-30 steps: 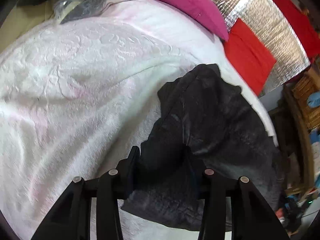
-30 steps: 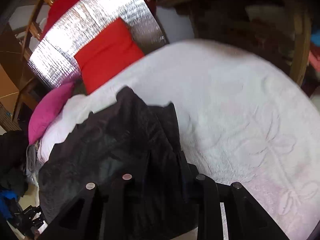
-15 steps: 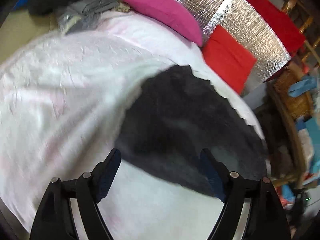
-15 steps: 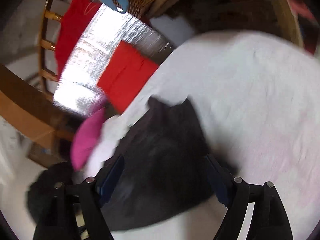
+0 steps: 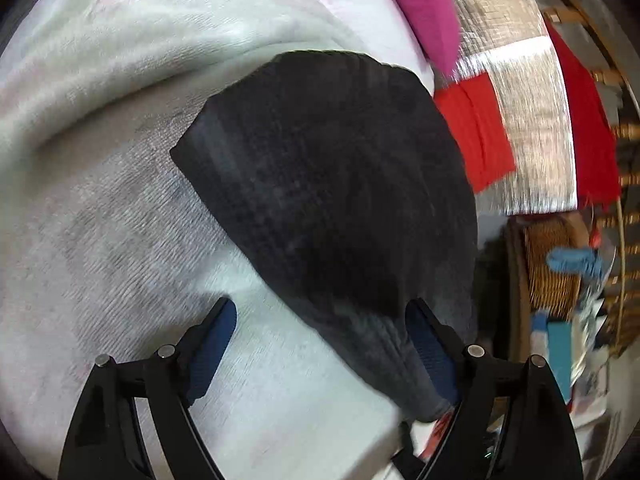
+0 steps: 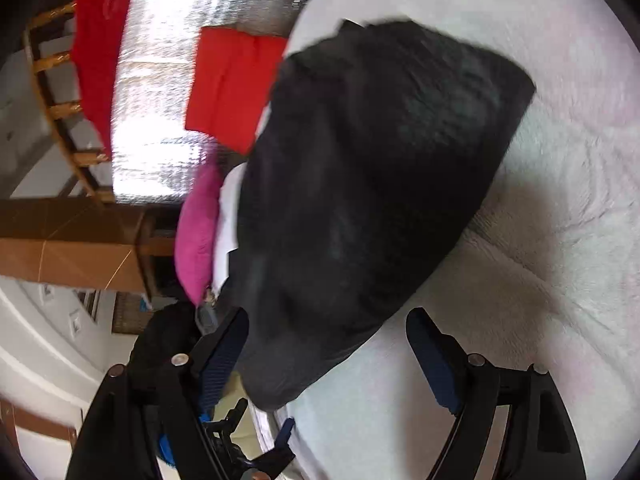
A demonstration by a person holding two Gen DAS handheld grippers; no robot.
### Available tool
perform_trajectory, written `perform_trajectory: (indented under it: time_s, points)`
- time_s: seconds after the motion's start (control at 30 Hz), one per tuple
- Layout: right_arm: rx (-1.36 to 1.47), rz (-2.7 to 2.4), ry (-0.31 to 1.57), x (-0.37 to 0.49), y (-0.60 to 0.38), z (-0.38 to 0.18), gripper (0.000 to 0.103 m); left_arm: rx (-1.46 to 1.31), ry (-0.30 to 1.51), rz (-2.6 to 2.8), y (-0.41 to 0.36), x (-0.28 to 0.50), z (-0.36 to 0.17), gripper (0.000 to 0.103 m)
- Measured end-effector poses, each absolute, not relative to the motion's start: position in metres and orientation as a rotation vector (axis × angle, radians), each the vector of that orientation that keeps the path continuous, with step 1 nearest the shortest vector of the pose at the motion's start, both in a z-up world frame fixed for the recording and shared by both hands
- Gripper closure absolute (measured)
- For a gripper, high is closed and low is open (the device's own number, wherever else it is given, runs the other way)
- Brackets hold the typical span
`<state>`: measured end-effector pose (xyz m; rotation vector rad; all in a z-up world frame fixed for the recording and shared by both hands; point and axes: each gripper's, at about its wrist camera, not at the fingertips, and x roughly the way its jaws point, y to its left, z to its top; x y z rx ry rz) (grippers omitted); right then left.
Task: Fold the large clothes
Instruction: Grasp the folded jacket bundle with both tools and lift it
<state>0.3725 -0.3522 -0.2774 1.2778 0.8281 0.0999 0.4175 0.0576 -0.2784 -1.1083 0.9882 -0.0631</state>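
Both hand-held grippers, left (image 5: 320, 344) and right (image 6: 326, 354), spread wide, jaws just opened, pinching nothing; black garment (image 5: 340, 184) lies mid-frame on bed (image 5: 100, 200).

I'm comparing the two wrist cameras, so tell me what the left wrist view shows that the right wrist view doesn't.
Only the left wrist view shows the wicker basket with a blue cloth on it, plus the open left gripper. Only the right wrist view shows the brown cardboard box and the open right gripper. Both show the black garment on the white blanket, the pink pillow and the red cushion.
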Motion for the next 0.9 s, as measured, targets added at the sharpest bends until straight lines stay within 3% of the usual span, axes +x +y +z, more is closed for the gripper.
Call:
perform_trajectory:
  time_s: [0.47,0.53,0.63,0.7,0.77,0.9]
  points:
    - [1.294,0.020,0.675,0.423,-0.351,-0.289,0.019,-1.234,0.870,-0.049,0.050,0.465,-0.283,0.018]
    - [1.316,0.004,0.637,0.422,-0.354,-0.291,0.022,-1.229,0.869,-0.025,0.054,0.463,-0.283,0.043]
    - [1.313,-0.051,0.645,0.414,-0.358,-0.295,0.048,-1.236,0.868,-0.031,0.054,0.464,-0.287,0.061]
    - [1.302,-0.063,0.657,0.411,-0.360,-0.296,0.057,-1.180,0.867,-0.039,0.050,0.466,-0.279,0.073]
    - [1.255,-0.062,0.663,0.409,-0.358,-0.289,0.064,-1.160,0.848,-0.050,0.049,0.460,-0.273,0.077]
    - [1.184,-0.062,0.664,0.405,-0.353,-0.274,0.066,-1.165,0.853,-0.069,0.050,0.448,-0.268,0.079]
